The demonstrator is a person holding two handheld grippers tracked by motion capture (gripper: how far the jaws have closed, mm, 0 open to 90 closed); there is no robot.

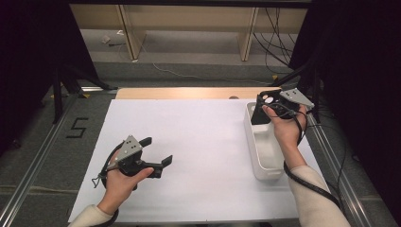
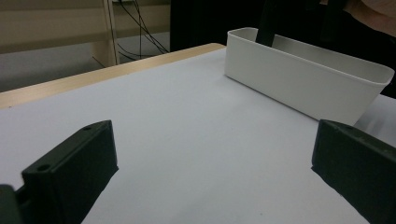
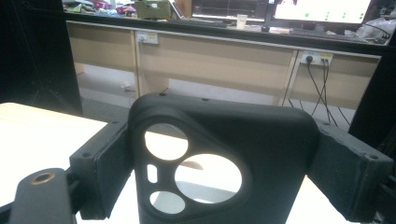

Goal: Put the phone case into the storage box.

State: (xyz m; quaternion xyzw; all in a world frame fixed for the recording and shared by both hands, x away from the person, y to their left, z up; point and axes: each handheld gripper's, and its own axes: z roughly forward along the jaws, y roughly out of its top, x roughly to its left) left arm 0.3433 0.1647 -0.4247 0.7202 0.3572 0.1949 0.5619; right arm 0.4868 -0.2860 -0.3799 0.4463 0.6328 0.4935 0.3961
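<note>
I'm holding a black phone case upright in my right gripper, jaws clamped on its sides, over the far end of the white bin at the table's right. It looks ready to lower and release, though depth is unclear. My left gripper rests near-left, wide open and holding nothing.

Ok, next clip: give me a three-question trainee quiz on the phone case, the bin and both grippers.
1. True or false: the right gripper holds the black phone case over the far end of the white bin.
2. The left gripper is: A) shut on a cloth, B) open with nothing between its jaws, C) inside the bin.
3. How many round camera cutouts does the case show?

Key: 1 true; 2 B; 3 three.
</note>
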